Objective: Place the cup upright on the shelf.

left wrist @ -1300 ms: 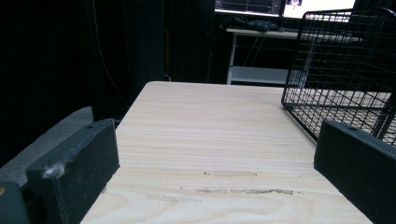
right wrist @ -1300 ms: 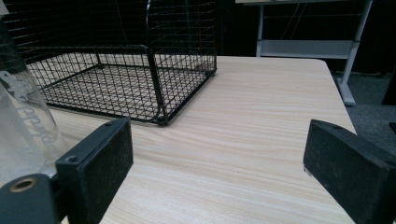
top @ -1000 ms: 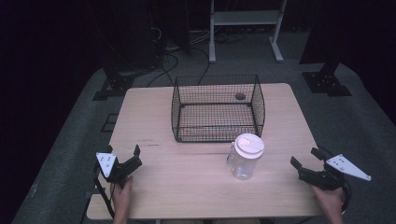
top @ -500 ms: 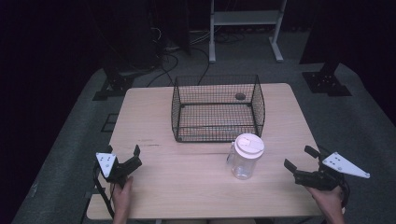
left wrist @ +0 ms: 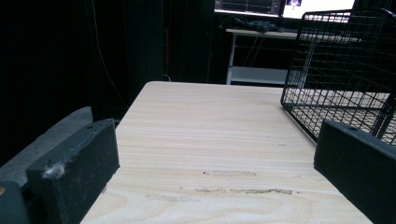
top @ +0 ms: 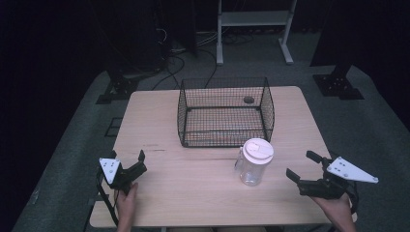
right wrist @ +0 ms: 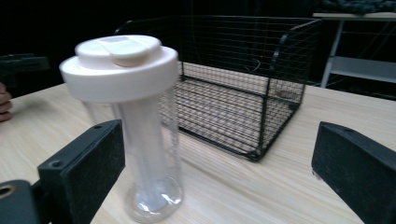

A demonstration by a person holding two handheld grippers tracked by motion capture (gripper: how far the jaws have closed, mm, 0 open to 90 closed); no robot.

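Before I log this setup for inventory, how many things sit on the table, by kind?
Clear jar with a white lid: 1
Black wire basket: 1
Small dark item inside the basket: 1
Total: 3

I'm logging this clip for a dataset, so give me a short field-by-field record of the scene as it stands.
surface: wooden table
jar: clear, white lid on, upright, just in front of the basket
basket: black wire, open top, mid-table
left gripper: open, at the near left of the table, holding nothing
right gripper: open, right of the jar, pointed at it, not touching
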